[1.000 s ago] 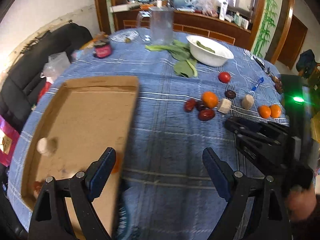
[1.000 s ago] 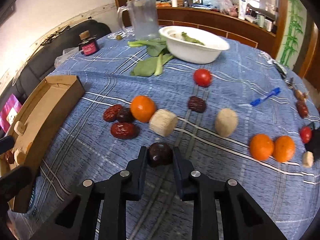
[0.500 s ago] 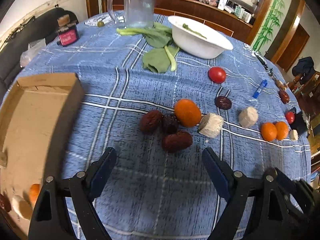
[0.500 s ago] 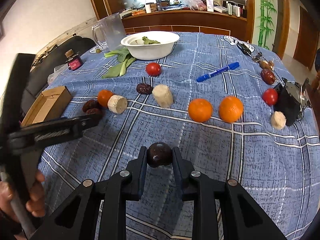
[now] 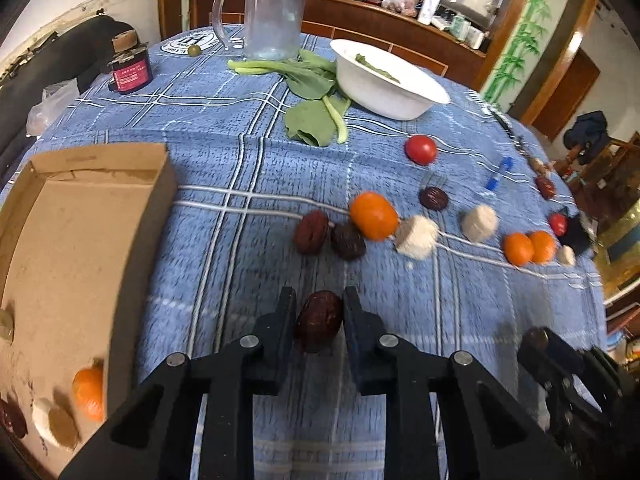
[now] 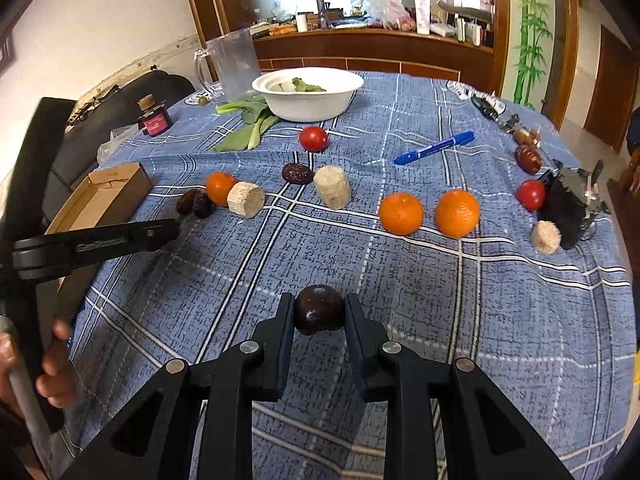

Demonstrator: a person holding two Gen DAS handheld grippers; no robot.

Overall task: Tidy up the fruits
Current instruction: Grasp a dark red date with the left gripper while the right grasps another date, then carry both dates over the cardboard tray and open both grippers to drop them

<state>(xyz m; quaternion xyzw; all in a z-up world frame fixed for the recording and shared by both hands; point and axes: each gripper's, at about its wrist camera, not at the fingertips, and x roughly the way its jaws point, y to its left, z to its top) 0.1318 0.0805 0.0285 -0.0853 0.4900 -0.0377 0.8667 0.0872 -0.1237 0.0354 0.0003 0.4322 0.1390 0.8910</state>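
Note:
My left gripper (image 5: 318, 320) is shut on a dark red date (image 5: 319, 322), held above the blue checked cloth beside the cardboard box (image 5: 80, 264). The box holds an orange (image 5: 89, 392), a pale chunk and a date. My right gripper (image 6: 319, 314) is shut on a dark round fruit (image 6: 319, 309) above the cloth. Loose dates (image 5: 311, 232), oranges (image 5: 373, 216), pale chunks (image 5: 417, 237) and tomatoes (image 5: 420, 149) lie in a row across the table. The left gripper's finger (image 6: 96, 242) shows at the left of the right wrist view.
A white bowl (image 5: 384, 80) with greens, loose leafy greens (image 5: 316, 108), a clear jug (image 5: 272, 16) and a small red jar (image 5: 131, 70) stand at the back. A blue pen (image 6: 434, 147) and a black object (image 6: 568, 208) lie to the right.
My left gripper swung from over the box to the fruit row and closed on a dark red date. My right gripper, still holding its dark fruit, has moved to the right.

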